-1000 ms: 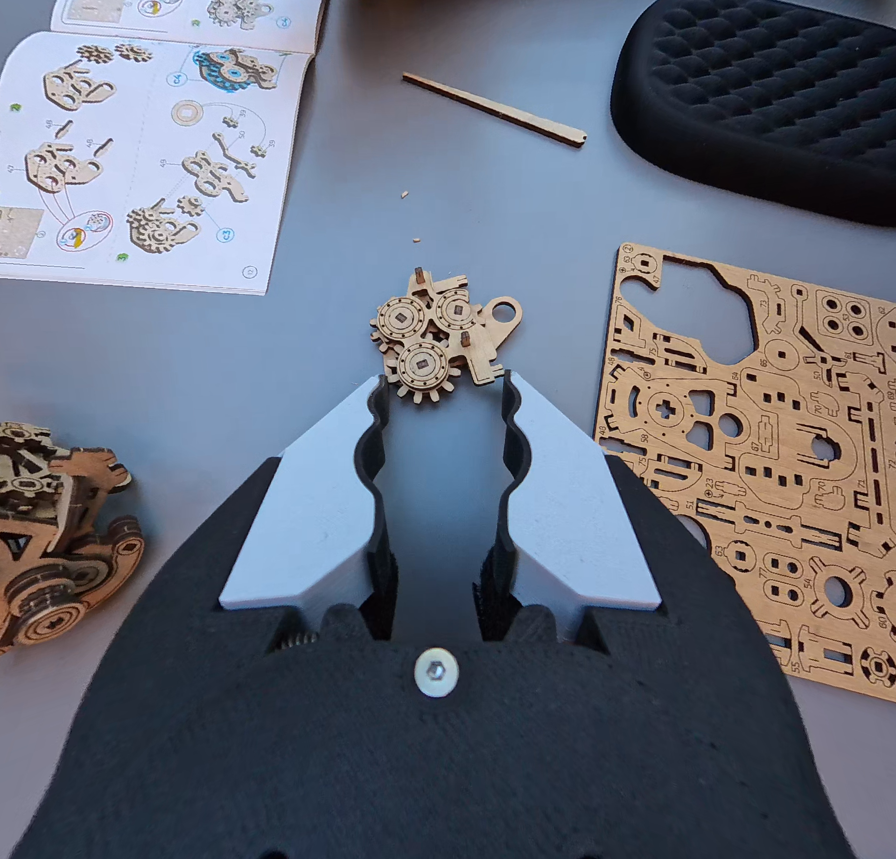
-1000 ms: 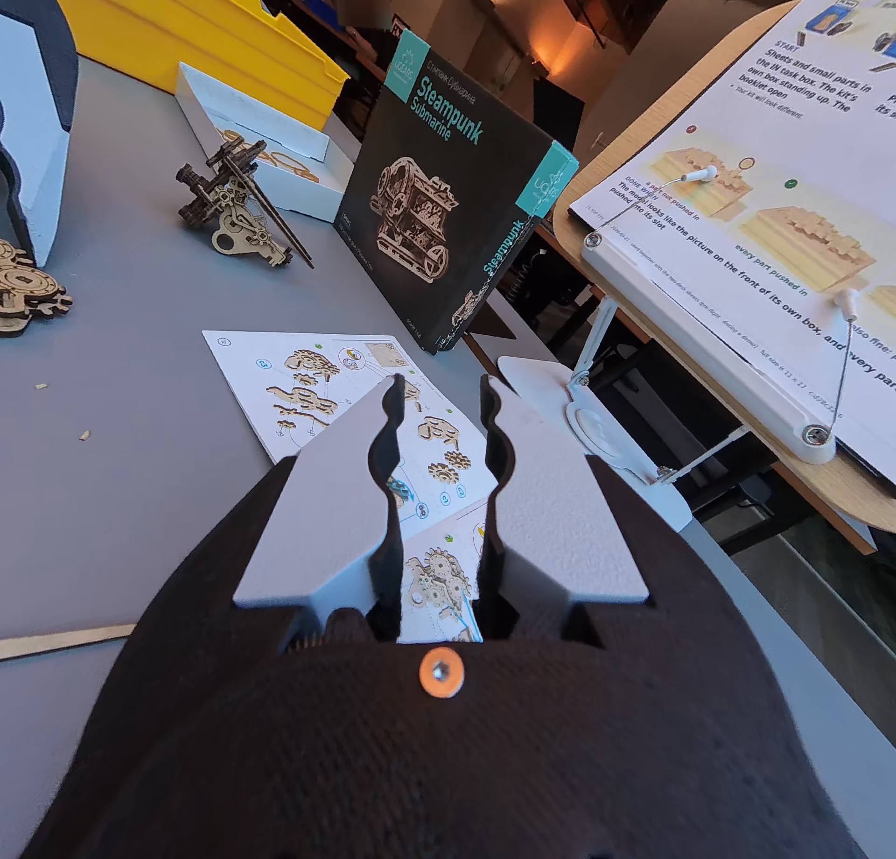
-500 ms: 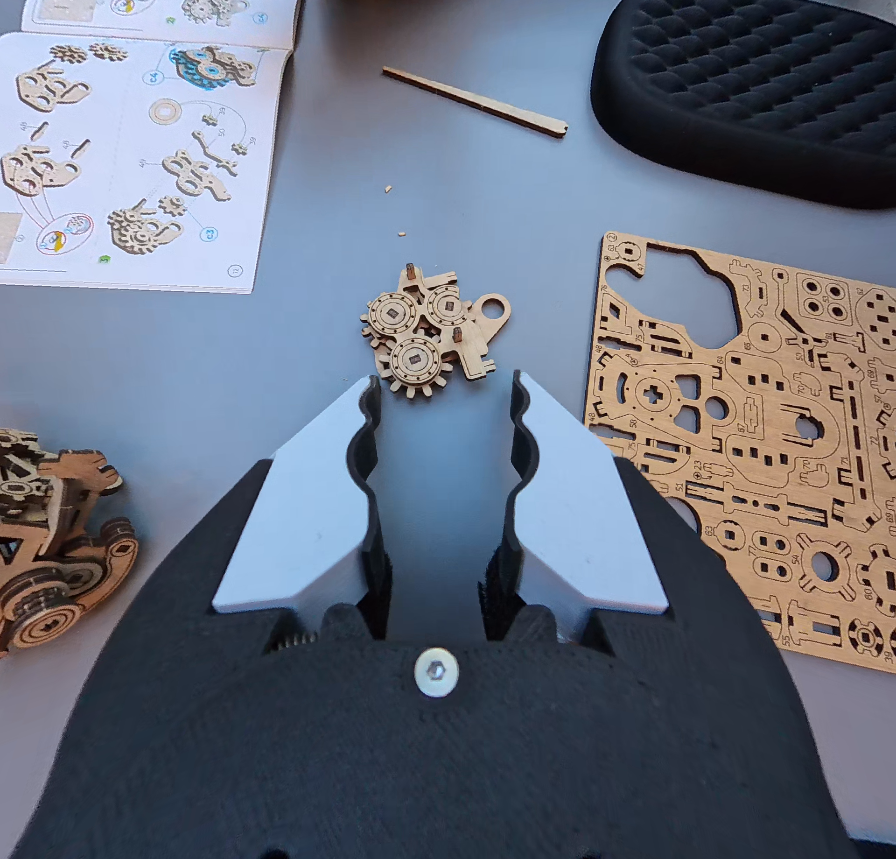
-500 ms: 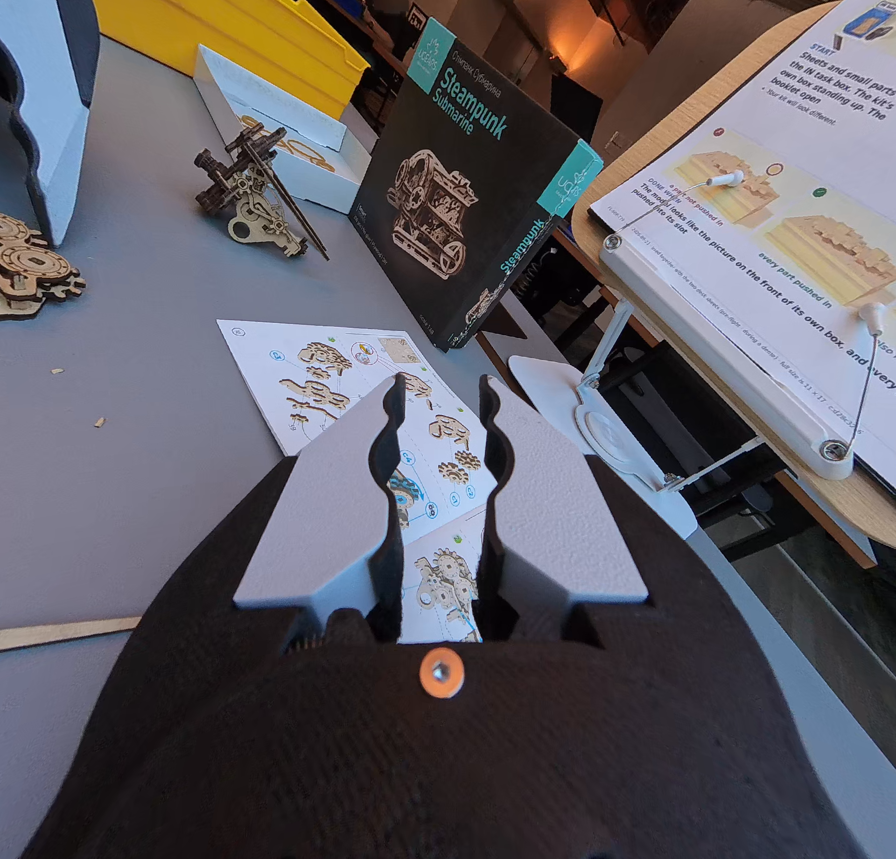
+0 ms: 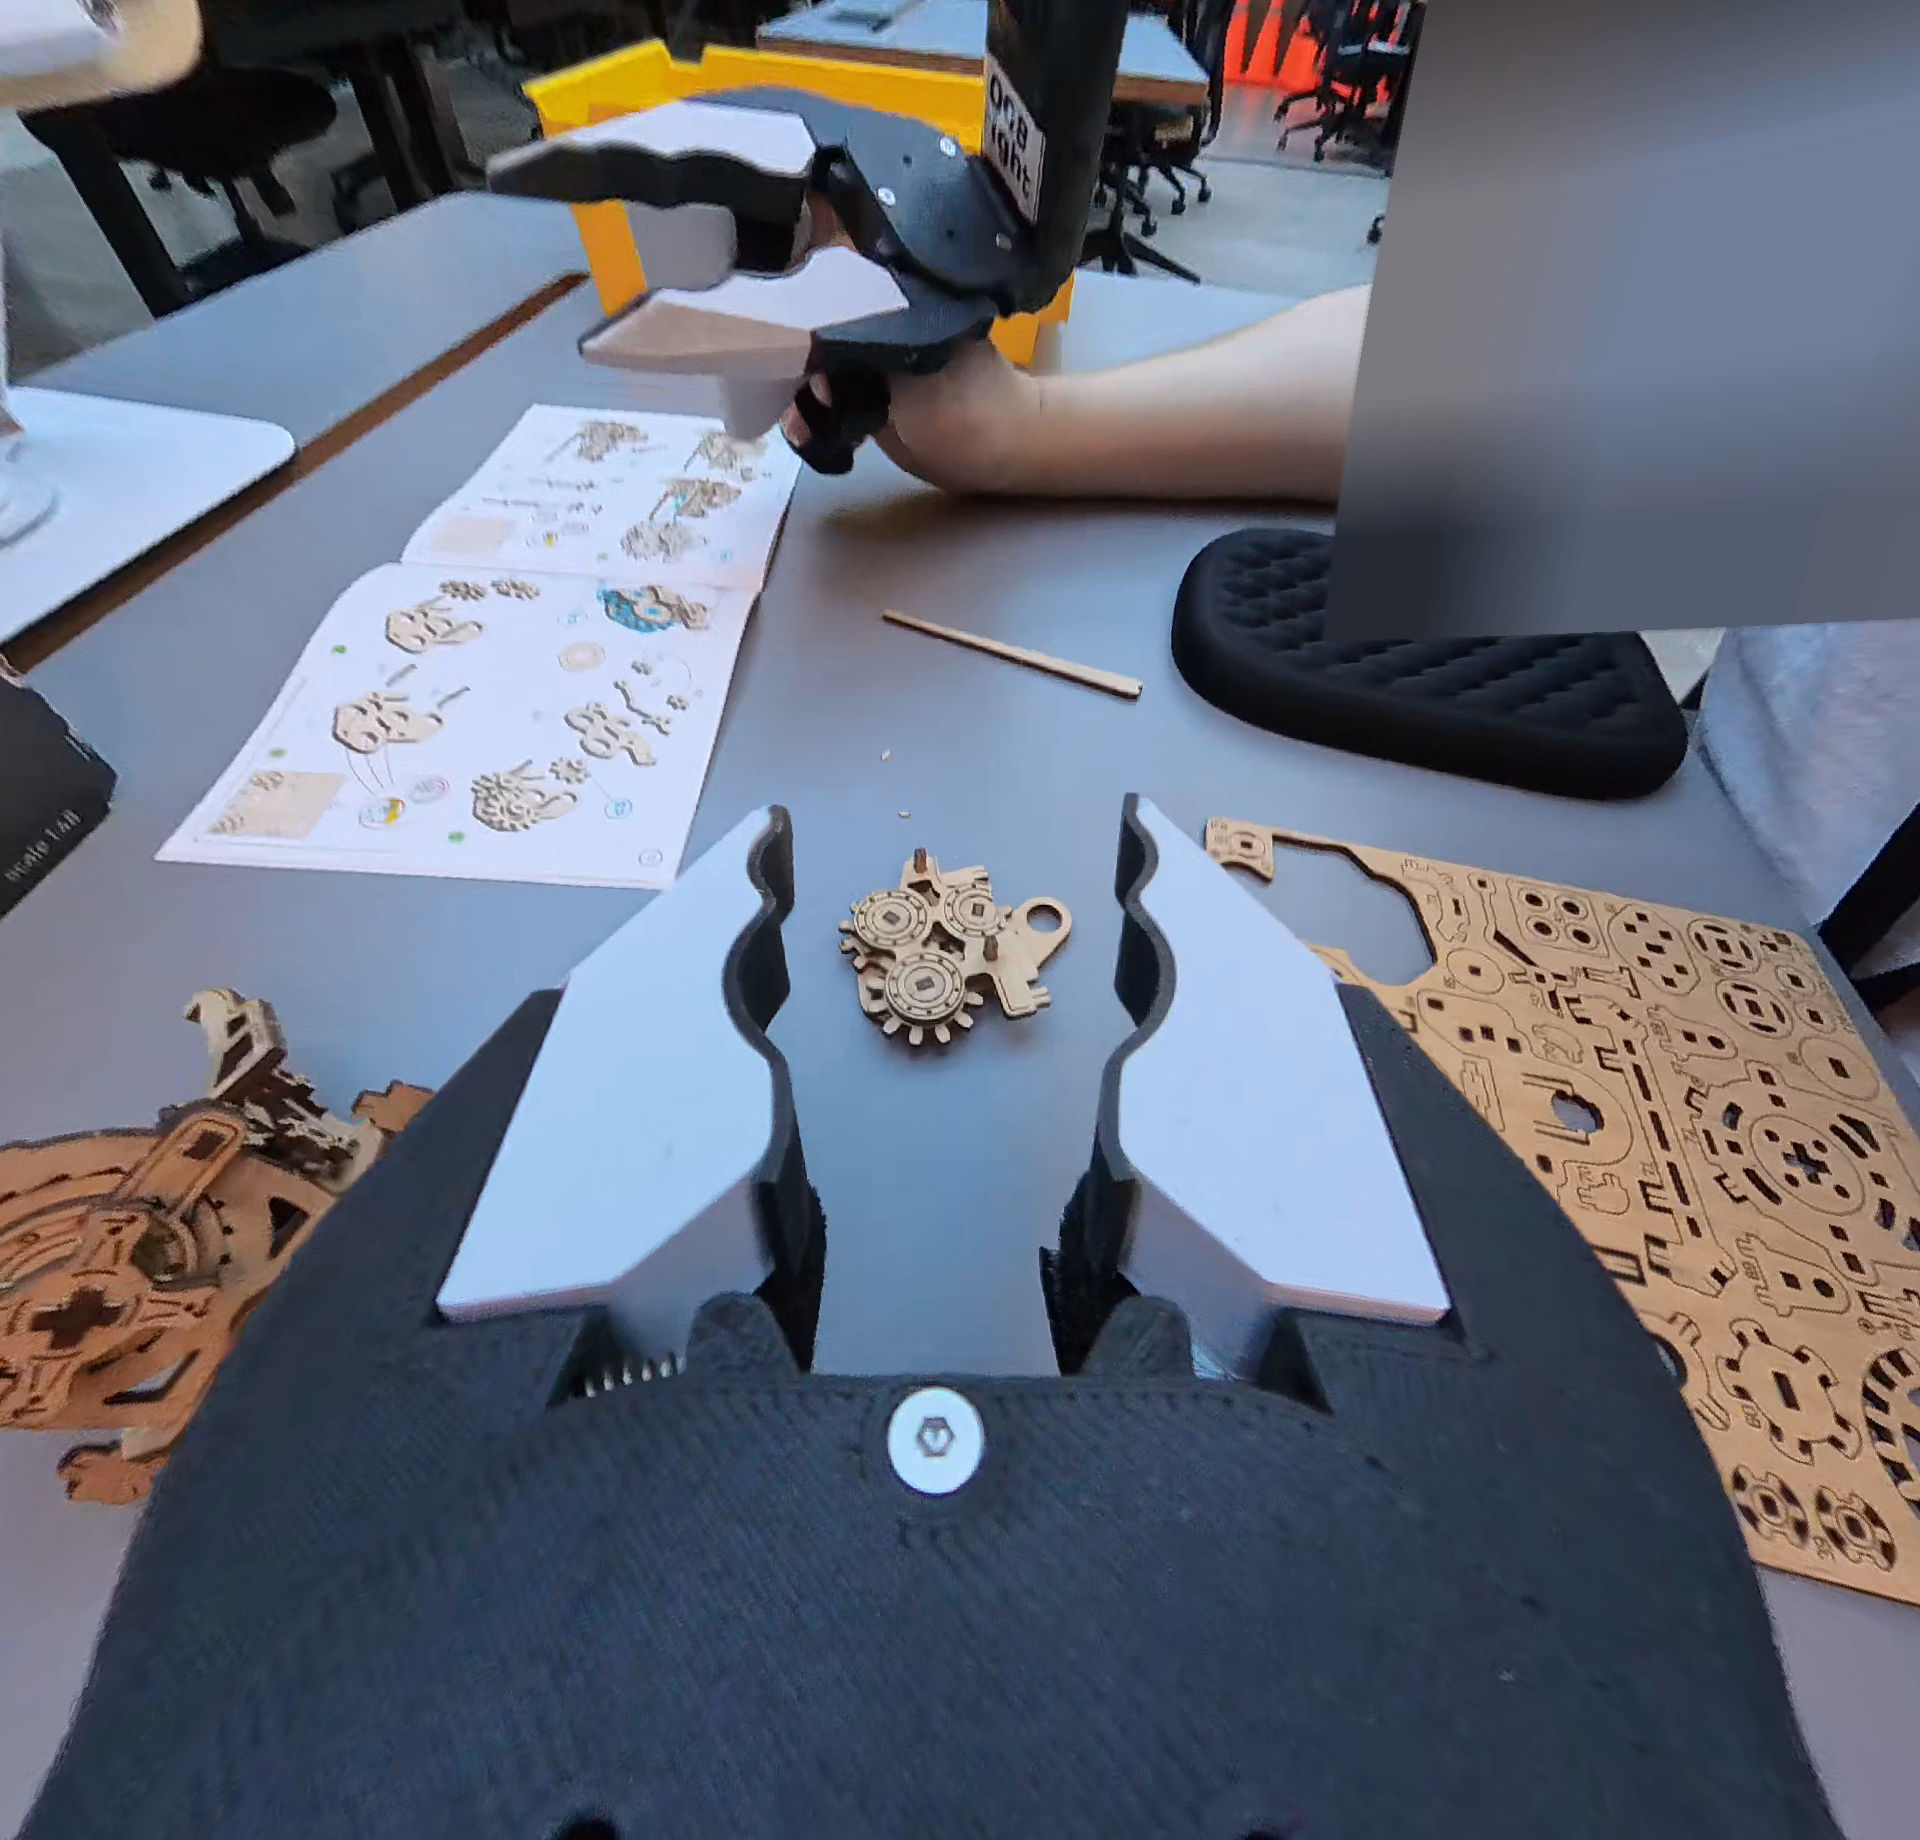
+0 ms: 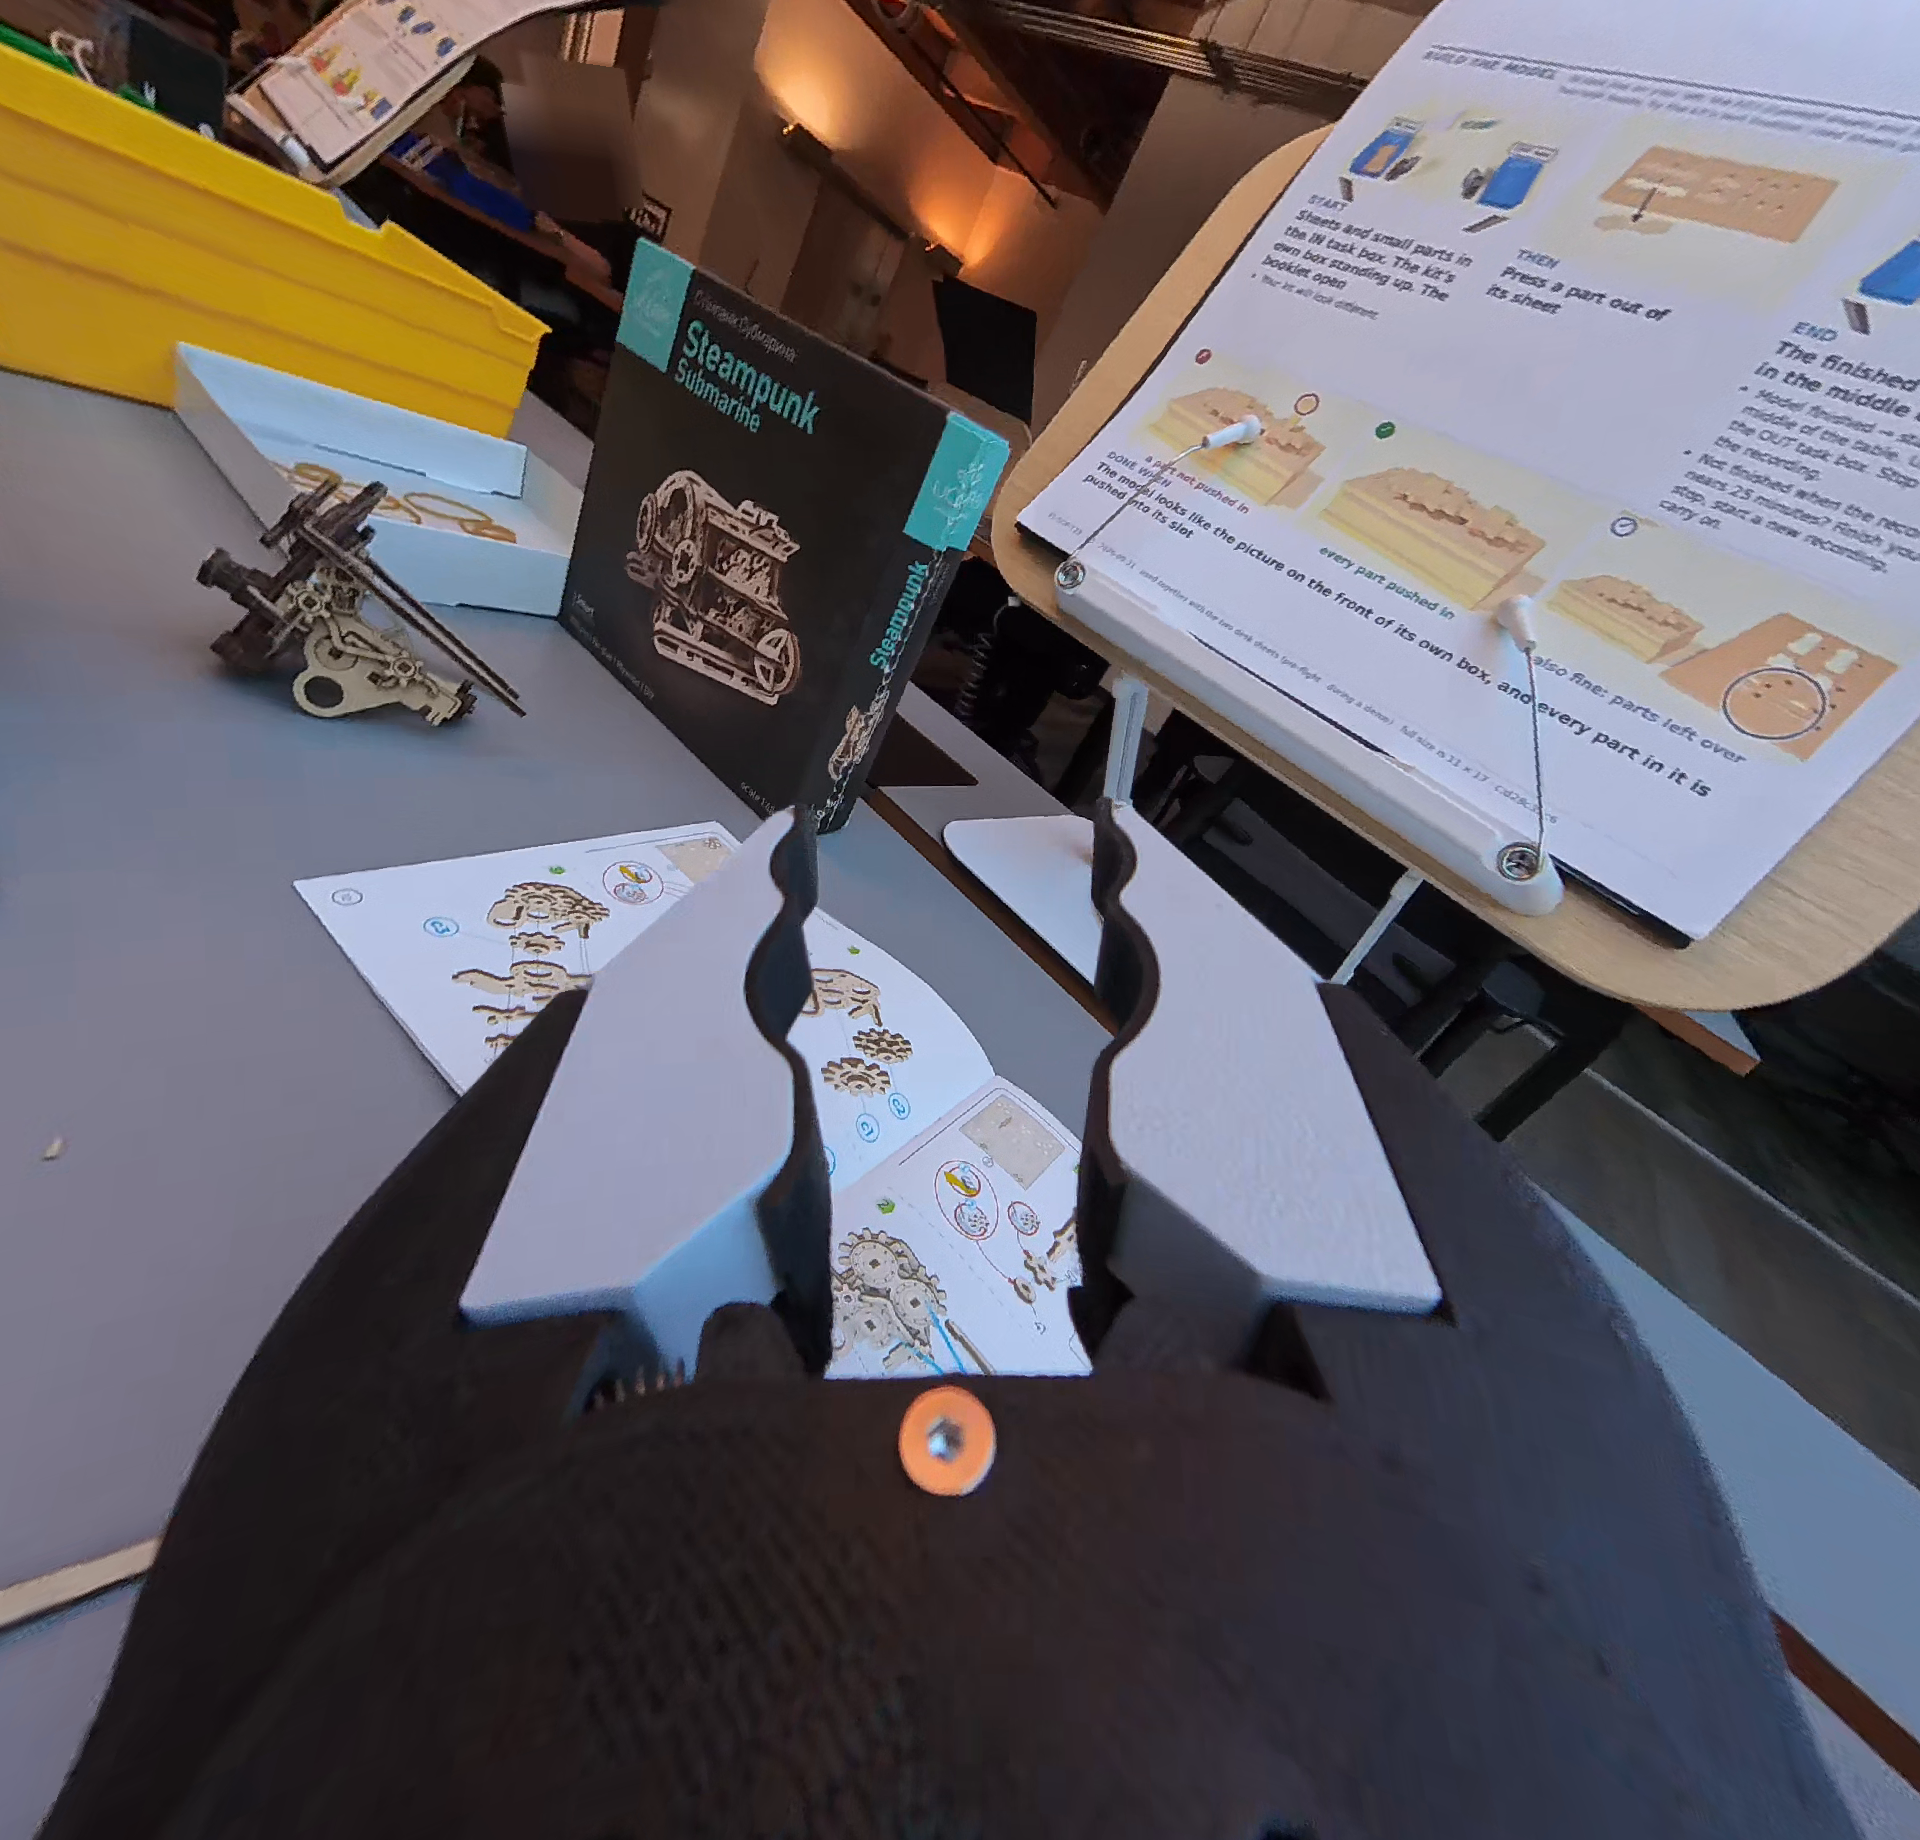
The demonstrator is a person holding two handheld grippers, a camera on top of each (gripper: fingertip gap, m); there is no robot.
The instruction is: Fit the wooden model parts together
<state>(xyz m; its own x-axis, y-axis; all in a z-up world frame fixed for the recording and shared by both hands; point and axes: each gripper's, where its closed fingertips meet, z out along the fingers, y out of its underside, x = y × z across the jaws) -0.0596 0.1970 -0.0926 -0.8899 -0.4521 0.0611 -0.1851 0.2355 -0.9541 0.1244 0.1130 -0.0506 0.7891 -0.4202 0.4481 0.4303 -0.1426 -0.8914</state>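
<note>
here, left gripper (image 5: 951,834) hung wide open over grey table (image 5: 914,564), small wooden gear assembly (image 5: 951,943) lay between its fingers untouched, right gripper (image 6: 951,834) also gaped open above instruction booklet (image 6: 914,1146), empty

**Wooden model parts on the grey table**

A small gear assembly (image 5: 951,949) lies flat: three toothed wheels stacked on a pale plate with a ring-shaped tab at one side and short pegs standing up. Just to its right, apart from it, lies the flat laser-cut parts sheet (image 5: 1621,1156), with several pieces already punched out. At the left edge sits a larger, darker, partly built model section (image 5: 135,1260). Another built piece (image 6: 332,616), with long thin rods, stands tilted farther off.
</note>
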